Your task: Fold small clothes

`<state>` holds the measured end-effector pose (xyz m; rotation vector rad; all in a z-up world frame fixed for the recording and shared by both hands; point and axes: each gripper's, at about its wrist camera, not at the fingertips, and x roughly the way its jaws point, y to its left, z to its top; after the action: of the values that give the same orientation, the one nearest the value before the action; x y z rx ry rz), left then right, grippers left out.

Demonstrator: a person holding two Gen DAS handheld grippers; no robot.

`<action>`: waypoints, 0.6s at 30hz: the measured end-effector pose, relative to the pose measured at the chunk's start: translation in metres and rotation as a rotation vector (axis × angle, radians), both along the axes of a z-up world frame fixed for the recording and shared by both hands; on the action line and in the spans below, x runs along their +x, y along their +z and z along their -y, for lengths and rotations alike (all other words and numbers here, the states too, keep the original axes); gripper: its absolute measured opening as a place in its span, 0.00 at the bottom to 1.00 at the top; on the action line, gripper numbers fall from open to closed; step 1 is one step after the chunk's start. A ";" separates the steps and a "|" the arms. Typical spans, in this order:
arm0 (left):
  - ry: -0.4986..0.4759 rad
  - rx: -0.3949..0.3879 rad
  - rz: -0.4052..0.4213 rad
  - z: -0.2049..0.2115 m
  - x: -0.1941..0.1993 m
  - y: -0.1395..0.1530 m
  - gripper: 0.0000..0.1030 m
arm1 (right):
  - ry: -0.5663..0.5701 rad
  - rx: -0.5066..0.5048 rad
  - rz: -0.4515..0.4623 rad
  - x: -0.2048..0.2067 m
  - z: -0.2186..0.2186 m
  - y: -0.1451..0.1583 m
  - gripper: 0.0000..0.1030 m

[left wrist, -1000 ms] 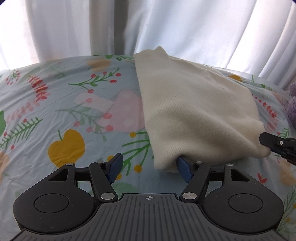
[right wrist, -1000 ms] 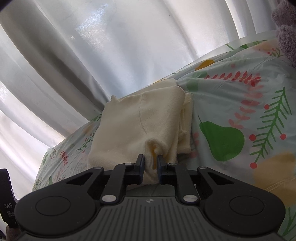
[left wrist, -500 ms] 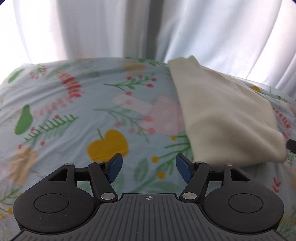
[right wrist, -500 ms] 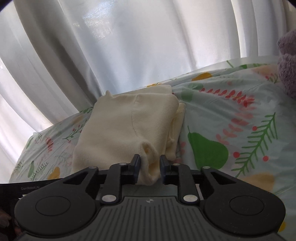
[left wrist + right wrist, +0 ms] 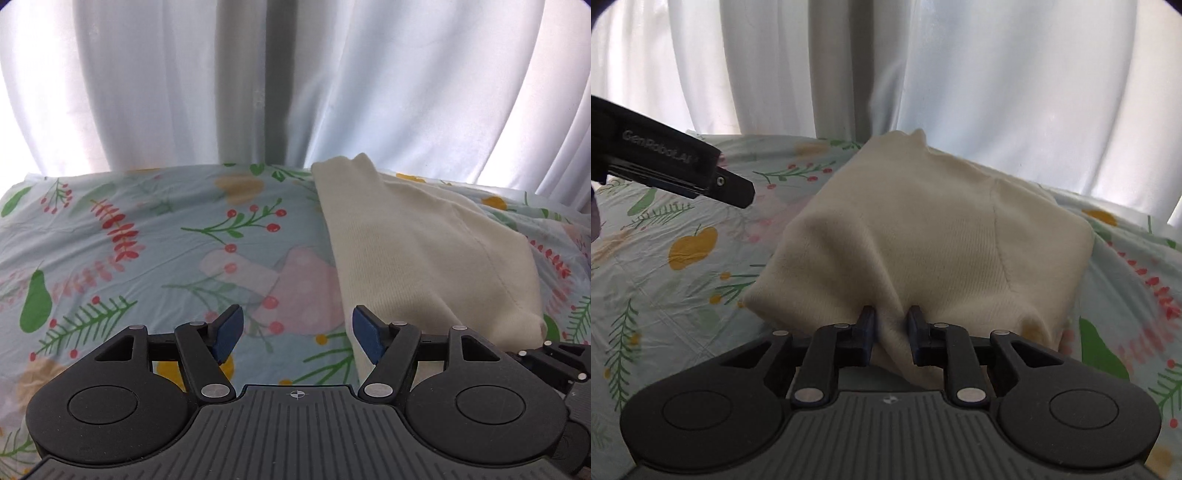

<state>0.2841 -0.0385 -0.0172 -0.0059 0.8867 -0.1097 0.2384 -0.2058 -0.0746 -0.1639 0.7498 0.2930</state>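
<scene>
Cream knit garment (image 5: pixel 923 236) lying folded on floral sheet (image 5: pixel 683 266), near edge pinched between right claw (image 5: pixel 890 332) fingers. Left claw (image 5: pixel 295 332) wide open, empty, garment just right of it. Advised: regrip left corner level, avoid snagging sheet.

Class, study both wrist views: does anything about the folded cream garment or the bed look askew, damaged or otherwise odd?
Nothing is damaged or spilled. The cream garment is folded, but its near edge is bunched and lifted where the right gripper pinches it, so it does not lie flat on the floral sheet. The left gripper is open, holding nothing.
</scene>
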 end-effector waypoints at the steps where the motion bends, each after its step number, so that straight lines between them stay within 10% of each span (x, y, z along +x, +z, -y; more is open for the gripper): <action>1: -0.008 -0.001 -0.005 0.000 0.000 -0.002 0.69 | -0.014 0.003 -0.037 -0.001 0.003 0.006 0.18; 5: -0.034 -0.067 -0.033 -0.004 0.009 -0.009 0.70 | -0.100 0.194 -0.023 -0.011 0.050 0.039 0.28; 9: -0.052 -0.290 -0.132 -0.020 0.037 -0.025 0.70 | -0.272 0.514 -0.032 0.006 0.126 0.046 0.59; 14: -0.041 -0.541 -0.244 -0.037 0.074 -0.055 0.69 | -0.353 0.860 -0.251 0.052 0.190 -0.008 0.58; 18: -0.053 -0.635 -0.268 -0.039 0.095 -0.068 0.68 | -0.407 0.901 -0.291 0.070 0.199 -0.035 0.58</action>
<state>0.3788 0.0004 -0.0856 -0.6008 1.0883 -0.4440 0.3087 -0.4052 -0.1095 0.8899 0.8532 0.2431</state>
